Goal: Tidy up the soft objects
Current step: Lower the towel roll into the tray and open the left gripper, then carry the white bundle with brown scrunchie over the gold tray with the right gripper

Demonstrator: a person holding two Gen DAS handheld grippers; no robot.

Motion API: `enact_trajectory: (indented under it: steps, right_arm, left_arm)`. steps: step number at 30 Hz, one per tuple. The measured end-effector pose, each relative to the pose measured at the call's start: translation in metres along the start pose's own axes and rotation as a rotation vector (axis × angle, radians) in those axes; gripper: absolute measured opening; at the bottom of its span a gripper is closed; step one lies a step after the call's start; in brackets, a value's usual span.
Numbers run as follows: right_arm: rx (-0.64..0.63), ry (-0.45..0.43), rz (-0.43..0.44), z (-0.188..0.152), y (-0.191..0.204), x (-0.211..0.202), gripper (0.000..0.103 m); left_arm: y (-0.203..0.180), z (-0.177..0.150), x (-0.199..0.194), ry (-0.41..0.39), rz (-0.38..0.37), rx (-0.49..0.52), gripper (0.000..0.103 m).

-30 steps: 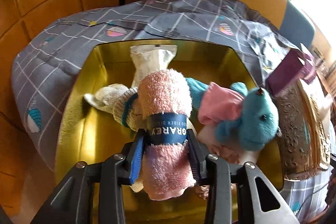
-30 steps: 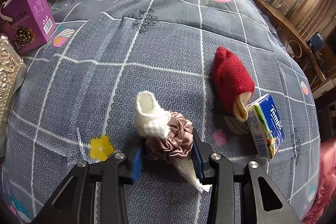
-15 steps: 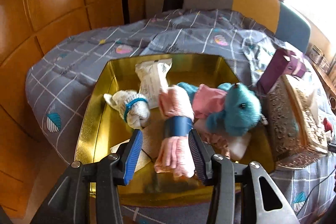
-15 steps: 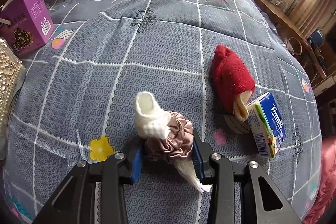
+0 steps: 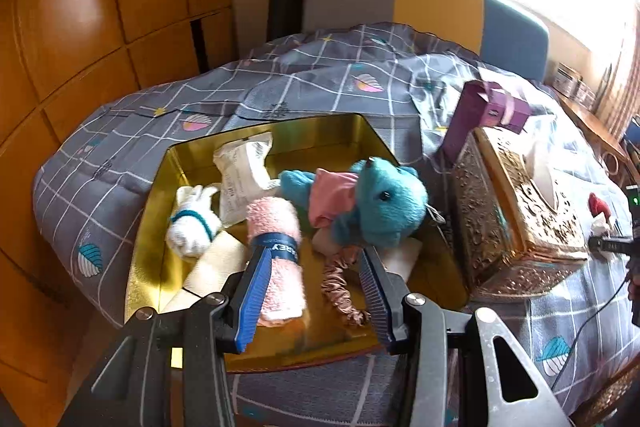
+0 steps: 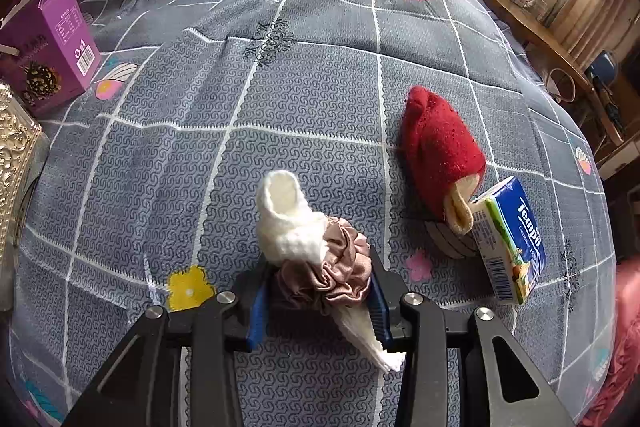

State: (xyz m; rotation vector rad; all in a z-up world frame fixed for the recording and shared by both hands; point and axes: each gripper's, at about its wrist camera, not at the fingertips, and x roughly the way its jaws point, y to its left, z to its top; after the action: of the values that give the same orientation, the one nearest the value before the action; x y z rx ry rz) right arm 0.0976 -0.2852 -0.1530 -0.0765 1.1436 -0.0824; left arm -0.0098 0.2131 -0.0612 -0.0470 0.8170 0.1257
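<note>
In the left wrist view my left gripper (image 5: 314, 275) is open and empty above the near edge of a gold tin tray (image 5: 160, 187). A rolled pink towel with a blue band (image 5: 276, 251) lies in the tray below the gripper. Beside it lie a teal plush bear in pink (image 5: 368, 203), a white sock with a teal stripe (image 5: 192, 227), a white packet (image 5: 242, 171), a cream roll (image 5: 212, 271) and a pink scrunchie (image 5: 340, 287). In the right wrist view my right gripper (image 6: 318, 291) is shut on a white sock wrapped in a brown scrunchie (image 6: 320, 255), over the grey bedspread (image 6: 280, 107).
A red sock (image 6: 436, 147) and a blue Tempo tissue pack (image 6: 512, 239) lie on the bedspread right of the right gripper. A purple carton (image 6: 48, 43) and an ornate gold box (image 5: 516, 211) stand between the tray and the right side. Wooden cupboards (image 5: 80, 27) flank the bed's left.
My left gripper has opened and let go of the pink towel, which now lies in the tray, and it has pulled back and up. The right gripper has barely moved.
</note>
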Motion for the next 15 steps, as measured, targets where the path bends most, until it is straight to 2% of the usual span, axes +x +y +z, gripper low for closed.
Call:
enact_trajectory:
  steps: [9,15]
  right_arm:
    - [0.02,0.001,0.011,0.001,-0.003,0.002,0.042]
    - [0.095,0.019,0.048,0.006,-0.011,0.003,0.041]
  left_arm:
    - [-0.016,-0.006,-0.001,0.001,-0.02,0.053,0.046]
    - [-0.024,-0.007,-0.005,-0.008,-0.035,0.095,0.046]
